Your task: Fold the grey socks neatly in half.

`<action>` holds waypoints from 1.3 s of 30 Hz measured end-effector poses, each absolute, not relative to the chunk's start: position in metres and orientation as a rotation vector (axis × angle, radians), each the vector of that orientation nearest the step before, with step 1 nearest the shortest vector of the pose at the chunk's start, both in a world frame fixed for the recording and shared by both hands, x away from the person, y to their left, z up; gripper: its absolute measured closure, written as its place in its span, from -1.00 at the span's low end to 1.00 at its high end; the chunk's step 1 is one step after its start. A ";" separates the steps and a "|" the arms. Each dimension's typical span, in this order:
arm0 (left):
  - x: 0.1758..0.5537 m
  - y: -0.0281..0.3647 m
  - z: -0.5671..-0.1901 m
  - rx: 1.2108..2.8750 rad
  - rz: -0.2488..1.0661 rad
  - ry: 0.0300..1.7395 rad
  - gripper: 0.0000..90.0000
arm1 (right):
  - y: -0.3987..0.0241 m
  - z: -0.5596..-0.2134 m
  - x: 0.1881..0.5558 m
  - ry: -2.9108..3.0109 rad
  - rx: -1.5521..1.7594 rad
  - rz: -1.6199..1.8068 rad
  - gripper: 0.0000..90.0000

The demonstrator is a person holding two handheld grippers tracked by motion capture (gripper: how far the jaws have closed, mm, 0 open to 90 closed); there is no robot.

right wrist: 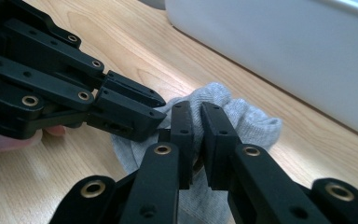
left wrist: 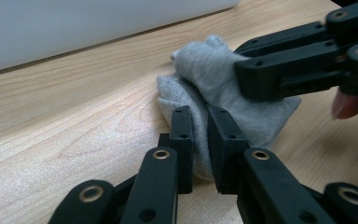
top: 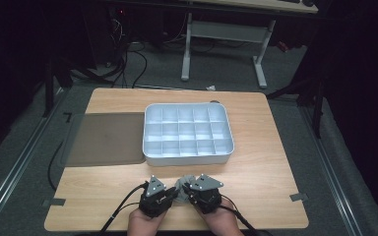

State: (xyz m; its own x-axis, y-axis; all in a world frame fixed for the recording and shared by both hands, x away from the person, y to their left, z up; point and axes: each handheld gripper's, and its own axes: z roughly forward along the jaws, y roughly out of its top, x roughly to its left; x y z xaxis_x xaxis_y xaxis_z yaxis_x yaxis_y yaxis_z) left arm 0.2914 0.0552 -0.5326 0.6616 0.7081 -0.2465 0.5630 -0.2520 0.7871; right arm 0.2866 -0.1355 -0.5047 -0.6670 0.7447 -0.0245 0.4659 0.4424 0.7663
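The small grey sock (left wrist: 223, 88) lies bunched on the wooden table (top: 256, 162), near the white compartment box (top: 187, 130). Left gripper (left wrist: 200, 135) and right gripper (right wrist: 196, 133) each pinch a fold of it between narrow jaws.

No writing, label, brand, number or sign is readable anywhere in these views, neither near the fingers nor farther off.

Wooden table (top: 256, 162) bears compartment tray (top: 150, 160), grey mat (top: 103, 140), grey cloth (left wrist: 256, 116)
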 end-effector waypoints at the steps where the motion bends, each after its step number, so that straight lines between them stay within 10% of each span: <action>1: 0.291 0.055 -0.533 1.941 0.195 0.993 0.79 | -0.135 -0.506 0.287 2.343 1.028 1.076 0.87; 19: 0.292 0.055 -0.533 1.938 0.179 1.000 0.70 | -0.158 -0.488 0.276 2.248 1.123 1.211 0.55; 39: 0.293 0.052 -0.534 1.972 0.173 0.992 0.78 | -0.137 -0.512 0.288 2.295 1.169 1.182 0.79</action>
State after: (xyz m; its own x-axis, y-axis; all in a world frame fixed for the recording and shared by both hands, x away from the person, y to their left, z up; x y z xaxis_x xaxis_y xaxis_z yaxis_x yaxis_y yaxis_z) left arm 0.2927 0.0517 -0.5340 0.6692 0.7008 -0.2470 0.5755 -0.2785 0.7689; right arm 0.2883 -0.1372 -0.5118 -0.6208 0.7787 0.0907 0.5259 0.3278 0.7848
